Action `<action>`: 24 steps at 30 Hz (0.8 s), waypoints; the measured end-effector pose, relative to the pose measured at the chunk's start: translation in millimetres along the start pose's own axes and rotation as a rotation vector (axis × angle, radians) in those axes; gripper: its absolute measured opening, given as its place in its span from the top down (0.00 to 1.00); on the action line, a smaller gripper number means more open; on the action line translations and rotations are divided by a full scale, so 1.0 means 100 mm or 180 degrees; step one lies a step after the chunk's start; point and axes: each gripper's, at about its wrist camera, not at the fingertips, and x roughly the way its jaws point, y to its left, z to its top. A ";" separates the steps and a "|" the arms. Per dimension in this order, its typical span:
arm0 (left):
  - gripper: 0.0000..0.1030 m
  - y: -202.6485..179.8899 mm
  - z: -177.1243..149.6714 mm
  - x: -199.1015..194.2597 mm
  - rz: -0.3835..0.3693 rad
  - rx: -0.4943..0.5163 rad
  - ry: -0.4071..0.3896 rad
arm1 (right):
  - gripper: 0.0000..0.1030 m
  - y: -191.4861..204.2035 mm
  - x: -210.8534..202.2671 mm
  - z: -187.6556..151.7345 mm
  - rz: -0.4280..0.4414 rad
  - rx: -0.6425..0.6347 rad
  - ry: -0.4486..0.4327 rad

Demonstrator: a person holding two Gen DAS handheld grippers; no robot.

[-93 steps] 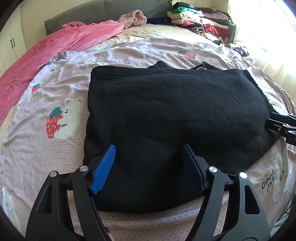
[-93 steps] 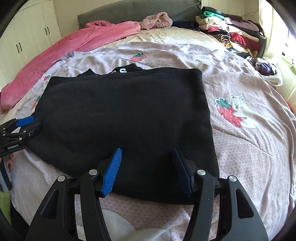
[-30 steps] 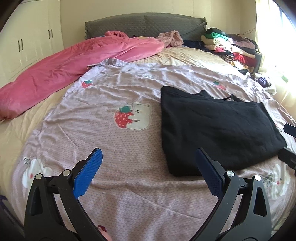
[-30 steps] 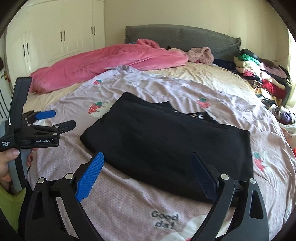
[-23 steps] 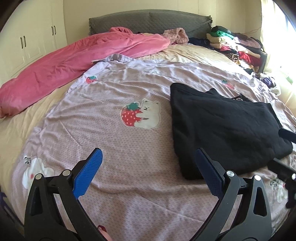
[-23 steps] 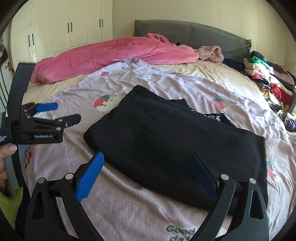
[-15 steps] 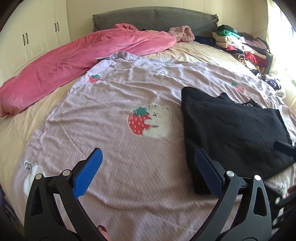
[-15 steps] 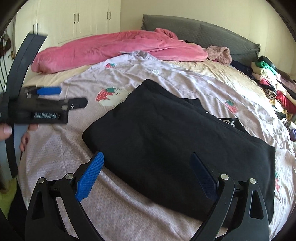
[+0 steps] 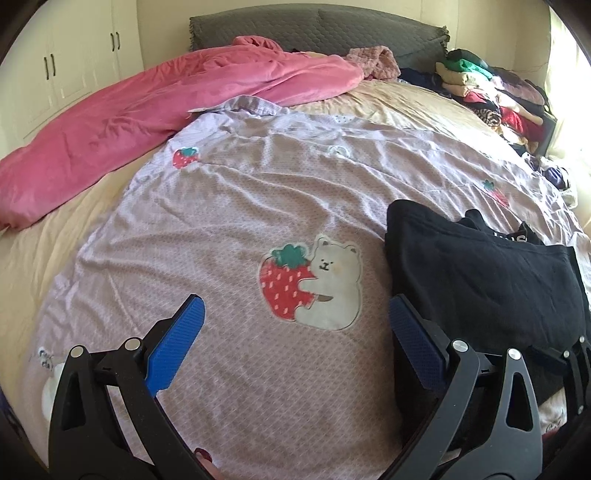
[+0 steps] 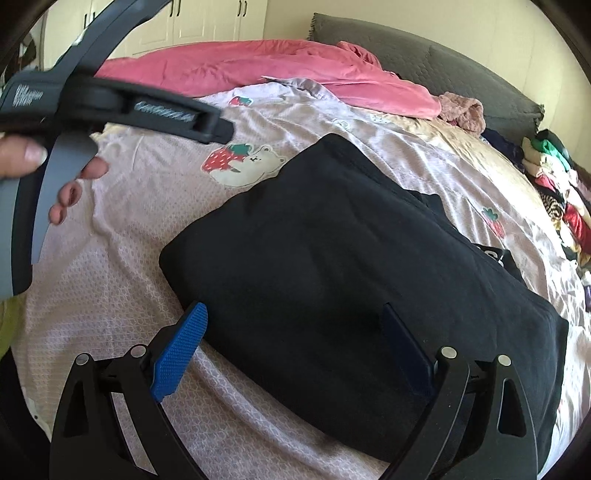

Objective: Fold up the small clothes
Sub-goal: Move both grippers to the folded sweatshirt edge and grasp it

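Item: black garment [image 10: 354,266], folded to a thick rectangular pad, laid flat on the lilac printed bedspread [image 9: 229,206] of the bed, toward its right side in the left wrist view. A collar or inner layer with white lettering [image 10: 496,256] is seen protruding at the far edge.

Handling, as judged: soft, limp, fairly thick knit; light to moderate in weight; not fragile, not slippery. Layers are expected to slide apart if only the top ply is pinched. Hold is best taken at the near corners or along the near folded edge, with all layers caught together.

Left hand-held gripper [image 9: 295,347]: blue pads [image 9: 177,347] are spread wide apart, nothing held. It is aimed over bare bedspread at the strawberry-and-bear print [image 9: 310,284], its right finger just beside the garment's left edge. In the right wrist view it is raised above the bed at upper left, gripped by the person's hand [image 10: 55,177].

Right hand-held gripper [image 10: 291,350]: jaws wide apart, nothing held; it is held low over the garment's near edge, one pad at the near left corner, the other over the black cloth. Contact cannot be confirmed.

Also present: pink duvet [image 9: 155,110], grey headboard [image 9: 317,29], clothes pile [image 9: 491,96] at far right.
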 end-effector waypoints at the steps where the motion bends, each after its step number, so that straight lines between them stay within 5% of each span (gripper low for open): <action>1: 0.09 -0.02 0.01 0.01 0.0002 0.0012 0.0006 | 0.09 0.02 0.01 -0.01 0.0005 -0.0010 0.0000; 7: 0.09 -0.11 0.05 0.08 -0.0035 0.0085 0.0022 | 0.09 0.08 0.02 -0.04 0.0089 -0.0029 0.0041; 24: 0.09 -0.16 0.08 0.25 -0.0109 0.0069 0.0081 | 0.09 0.28 0.25 -0.01 -0.0385 -0.0475 -0.0026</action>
